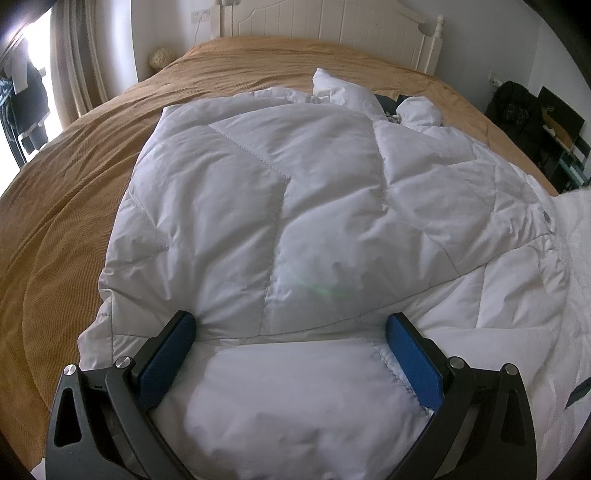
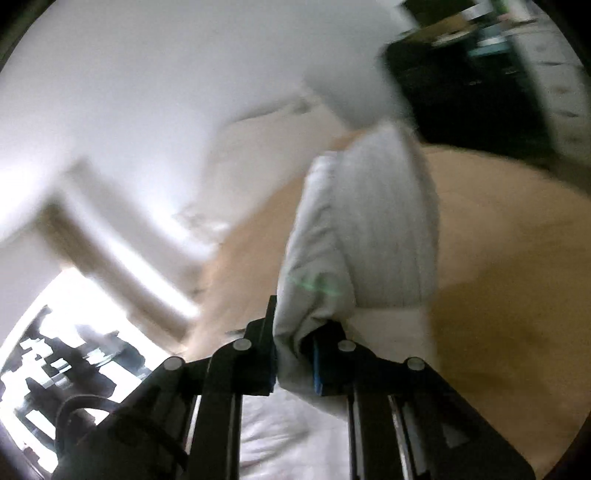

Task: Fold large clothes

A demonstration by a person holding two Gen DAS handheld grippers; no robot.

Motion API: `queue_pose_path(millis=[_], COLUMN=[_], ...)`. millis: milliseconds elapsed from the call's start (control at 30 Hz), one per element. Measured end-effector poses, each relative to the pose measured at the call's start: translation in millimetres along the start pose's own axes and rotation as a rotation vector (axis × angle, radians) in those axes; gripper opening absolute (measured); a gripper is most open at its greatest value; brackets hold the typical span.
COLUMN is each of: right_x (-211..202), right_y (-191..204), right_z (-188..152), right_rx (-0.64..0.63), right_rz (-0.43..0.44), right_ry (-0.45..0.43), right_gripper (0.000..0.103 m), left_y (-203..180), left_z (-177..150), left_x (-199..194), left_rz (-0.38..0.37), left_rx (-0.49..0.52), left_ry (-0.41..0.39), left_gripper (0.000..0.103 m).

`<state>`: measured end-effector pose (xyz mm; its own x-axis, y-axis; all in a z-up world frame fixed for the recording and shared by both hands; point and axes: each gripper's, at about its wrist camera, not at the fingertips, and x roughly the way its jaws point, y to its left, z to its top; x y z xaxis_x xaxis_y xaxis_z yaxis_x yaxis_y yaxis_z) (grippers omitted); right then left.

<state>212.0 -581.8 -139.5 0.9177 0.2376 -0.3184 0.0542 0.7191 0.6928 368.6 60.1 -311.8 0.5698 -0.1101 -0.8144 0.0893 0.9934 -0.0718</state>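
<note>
A white quilted down jacket [image 1: 295,206] lies spread on the tan bedspread [image 1: 66,221], its hood and collar toward the headboard. My left gripper [image 1: 291,328] is open, its blue pads [image 1: 166,362] wide apart over the jacket's near edge, with the fabric lying between them but not pinched. In the blurred right wrist view, my right gripper [image 2: 295,354] is shut on a thick fold of the white jacket [image 2: 354,236], which it holds lifted above the bed [image 2: 509,258].
A white wooden headboard [image 1: 332,26] stands at the far end of the bed. A curtain and bright window [image 1: 55,74] are at the left. Dark bags and shelves [image 1: 535,118] stand to the right of the bed.
</note>
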Motion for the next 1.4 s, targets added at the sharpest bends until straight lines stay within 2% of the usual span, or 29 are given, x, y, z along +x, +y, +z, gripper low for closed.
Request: queue_pose_path(millis=[67, 167, 267, 333, 467, 500, 633, 667, 700, 767, 800, 833, 900, 967, 1000, 1133, 1300, 1333, 1367, 1400], right_x=[24.3, 66.1, 109.2, 159.1, 239.3, 261.6, 314.3, 316.7, 318.4, 318.7, 314.3, 305.1, 273.9, 247.4, 219.8, 170.4, 147.2, 146.1, 142.2, 138.3], right_y=[37.5, 75.6, 105.2, 110.5, 104.8, 96.7, 61.8, 54.0, 51.3, 52.0, 57.3, 62.6, 77.1, 78.5, 79.4, 54.8, 40.6, 46.1, 47.1, 37.7], right_z=[-23.2, -59.0, -108.1, -143.2, -209.8, -235.5, -293.8, -298.6, -299.1, -287.7, -279.1, -267.0, -250.7, -229.1, -228.7, -187.5, -174.8, -173.2, -167.4, -160.9], right_rx=[-0.022, -0.035, -0.044, -0.026, 0.001, -0.008, -0.041, -0.033, -0.022, -0.016, -0.043, -0.064, -0.115, -0.162, -0.184, -0.234, -0.18, -0.149, -0.119, -0.07], right_rz=[0.118, 0.243, 0.31, 0.334, 0.3, 0.263, 0.12, 0.119, 0.125, 0.119, 0.114, 0.116, 0.119, 0.133, 0.117, -0.004, -0.095, -0.097, -0.097, -0.09], right_ry=[0.053, 0.155, 0.277, 0.376, 0.536, 0.591, 0.729, 0.739, 0.745, 0.773, 0.785, 0.775, 0.697, 0.628, 0.608, 0.448, 0.385, 0.381, 0.381, 0.383], right_gripper=[0.014, 0.014, 0.013, 0.013, 0.013, 0.013, 0.009, 0.009, 0.013, 0.027, 0.048, 0.074, 0.096, 0.097, 0.097, 0.097, 0.097, 0.097, 0.097, 0.097], left_y=[1.4, 9.0, 24.5, 40.6, 64.9, 68.7, 68.8, 66.5, 62.7, 54.3, 47.5, 39.3, 19.8, 1.3, -10.3, -59.2, -106.0, -108.4, -107.0, -101.4], left_z=[0.4, 4.1, 8.7, 11.9, 14.9, 15.8, 23.3, 24.9, 27.2, 31.6, 34.6, 37.2, 41.2, 42.8, 42.5, 38.8, 36.3, 36.6, 39.1, 42.3], left_x=[-0.7, -6.5, -20.4, -29.5, -36.0, -37.6, -40.0, -41.3, -42.7, -47.6, -51.7, -56.5, -66.2, -74.3, -76.7, -67.8, -34.5, -28.5, -22.3, -17.0], left_rz=[-0.009, -0.057, -0.154, -0.234, -0.345, -0.356, -0.352, -0.345, -0.342, -0.346, -0.35, -0.357, -0.354, -0.339, -0.337, -0.292, -0.209, -0.192, -0.196, -0.215], left_rx=[-0.005, -0.041, -0.113, -0.18, -0.274, -0.283, -0.28, -0.277, -0.271, -0.261, -0.254, -0.244, -0.21, -0.175, -0.153, -0.046, 0.047, 0.047, 0.03, -0.002], left_ry=[0.001, 0.011, 0.002, 0.0, 0.02, 0.016, 0.01, 0.006, 0.002, -0.012, -0.023, -0.039, -0.067, -0.086, -0.092, -0.099, -0.054, -0.048, -0.038, -0.023], left_gripper=[0.103, 0.102, 0.102, 0.102, 0.102, 0.102, 0.102, 0.102, 0.102, 0.102, 0.102, 0.102, 0.102, 0.102, 0.102, 0.102, 0.101, 0.094, 0.075, 0.064])
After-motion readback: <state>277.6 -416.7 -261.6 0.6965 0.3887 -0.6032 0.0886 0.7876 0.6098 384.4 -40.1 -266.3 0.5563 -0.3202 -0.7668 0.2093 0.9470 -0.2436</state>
